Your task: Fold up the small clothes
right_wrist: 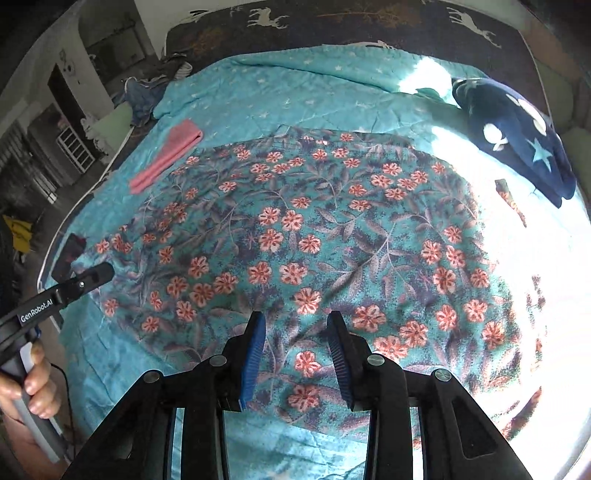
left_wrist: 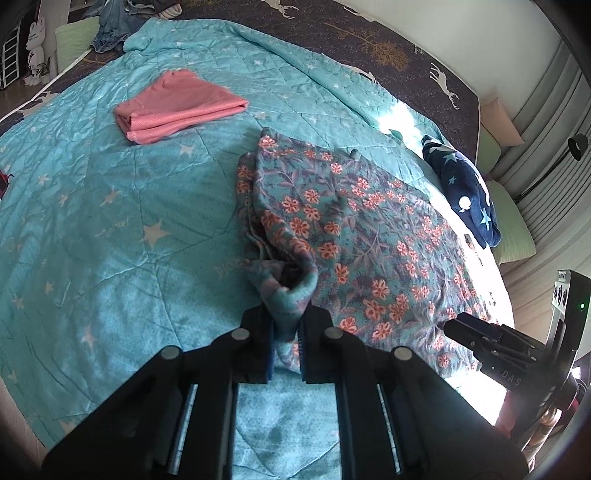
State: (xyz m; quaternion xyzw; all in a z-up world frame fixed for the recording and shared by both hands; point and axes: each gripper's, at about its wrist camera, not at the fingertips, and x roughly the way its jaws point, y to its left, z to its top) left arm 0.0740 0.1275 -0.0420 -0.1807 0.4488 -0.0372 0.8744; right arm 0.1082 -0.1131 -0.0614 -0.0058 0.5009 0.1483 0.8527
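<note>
Floral garment [left_wrist: 354, 221] corner is pinched by left gripper [left_wrist: 286, 328]; right gripper [right_wrist: 295, 332] hovers released above.

Two grippers: the left gripper [left_wrist: 286, 328] and the right gripper [right_wrist: 297, 349]. One floral garment [right_wrist: 314, 236]. One folded pink cloth [left_wrist: 177, 107]. One navy star-patterned item [left_wrist: 463, 192]. One turquoise quilt [left_wrist: 92, 221] with stars. One heap of blue denim clothes [left_wrist: 110, 31] at the far corner.
</note>
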